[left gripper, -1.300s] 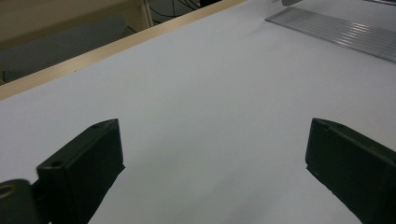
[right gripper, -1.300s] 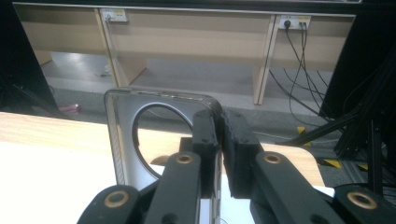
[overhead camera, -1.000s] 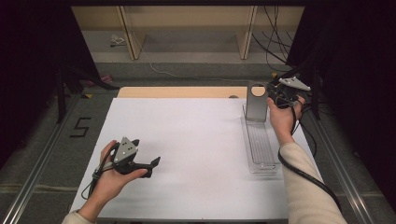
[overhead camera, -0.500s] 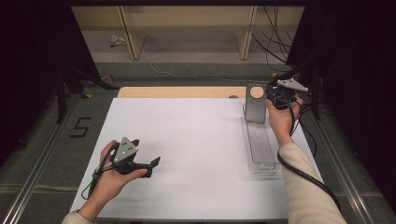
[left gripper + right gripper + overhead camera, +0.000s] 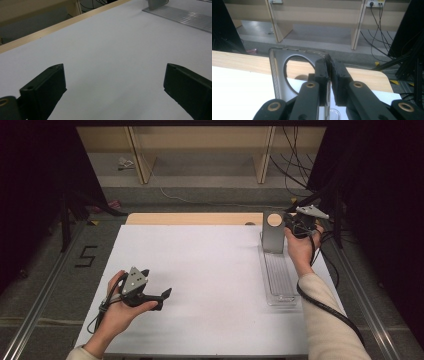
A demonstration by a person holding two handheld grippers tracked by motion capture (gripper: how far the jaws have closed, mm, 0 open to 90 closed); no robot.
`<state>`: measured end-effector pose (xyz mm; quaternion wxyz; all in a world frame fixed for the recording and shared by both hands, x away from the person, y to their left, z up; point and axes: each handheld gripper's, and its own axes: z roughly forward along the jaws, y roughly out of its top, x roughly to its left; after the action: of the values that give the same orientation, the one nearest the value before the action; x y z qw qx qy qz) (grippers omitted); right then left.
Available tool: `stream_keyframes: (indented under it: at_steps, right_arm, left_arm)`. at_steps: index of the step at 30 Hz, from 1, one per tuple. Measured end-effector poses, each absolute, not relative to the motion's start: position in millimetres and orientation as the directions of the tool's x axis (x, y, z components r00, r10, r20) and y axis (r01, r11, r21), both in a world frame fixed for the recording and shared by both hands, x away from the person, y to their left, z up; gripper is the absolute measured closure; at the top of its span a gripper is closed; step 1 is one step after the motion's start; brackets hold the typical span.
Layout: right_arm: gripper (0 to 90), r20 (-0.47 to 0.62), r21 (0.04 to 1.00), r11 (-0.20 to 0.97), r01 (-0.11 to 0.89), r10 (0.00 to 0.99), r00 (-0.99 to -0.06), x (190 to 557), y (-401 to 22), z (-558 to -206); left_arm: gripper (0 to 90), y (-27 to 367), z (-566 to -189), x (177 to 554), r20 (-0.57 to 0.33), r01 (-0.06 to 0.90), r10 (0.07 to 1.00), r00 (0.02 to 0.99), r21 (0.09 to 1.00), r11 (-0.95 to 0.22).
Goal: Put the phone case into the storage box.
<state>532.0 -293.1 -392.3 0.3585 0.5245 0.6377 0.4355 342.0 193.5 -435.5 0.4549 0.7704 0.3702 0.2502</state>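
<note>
White tabletop (image 5: 200, 270), far right corner: right gripper (image 5: 329, 75) pinched shut on upright grey metal plate (image 5: 273, 232) with round hole, at its right edge. Plate stands at far end of clear ribbed tray (image 5: 279, 280); tray's long axis runs toward person. Left gripper (image 5: 112, 87) wide open, empty, well apart at near left.

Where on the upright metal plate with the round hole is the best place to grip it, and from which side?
Grip the metal plate by its top corner beside the round hole, coming from its right side. It stands upright and thin at the far end of the clear tray, so its edge fits between the jaws; the right gripper is pinching there.
</note>
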Motion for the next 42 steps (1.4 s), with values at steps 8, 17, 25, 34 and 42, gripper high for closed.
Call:
stream_keyframes:
  at_steps: [8, 17, 25, 34, 42]
  right_arm:
    - [82.9, -0.003, 0.933, 0.076, 0.352, 0.979, -0.203, 533, -293, -393]
    - [74.0, -0.035, 0.926, 0.116, 0.358, 0.973, -0.227, 537, -290, -398]
    - [69.1, -0.032, 0.919, 0.121, 0.375, 0.972, -0.234, 540, -290, -403]
    - [63.9, -0.02, 0.913, 0.113, 0.392, 0.972, -0.234, 541, -291, -406]
    - [54.7, -0.007, 0.907, 0.105, 0.408, 0.972, -0.235, 543, -290, -408]
  left_arm:
    - [3.6, 193, -436, 342, 0.052, 0.342, 0.797, 0.601, 0.885, -0.315]
    - [3.6, 194, -436, 342, 0.051, 0.342, 0.798, 0.601, 0.886, -0.314]
    - [3.6, 194, -436, 342, 0.052, 0.342, 0.798, 0.601, 0.885, -0.315]
    - [3.6, 193, -436, 342, 0.05, 0.343, 0.798, 0.6, 0.886, -0.313]
    - [3.6, 194, -436, 342, 0.05, 0.342, 0.798, 0.601, 0.886, -0.313]
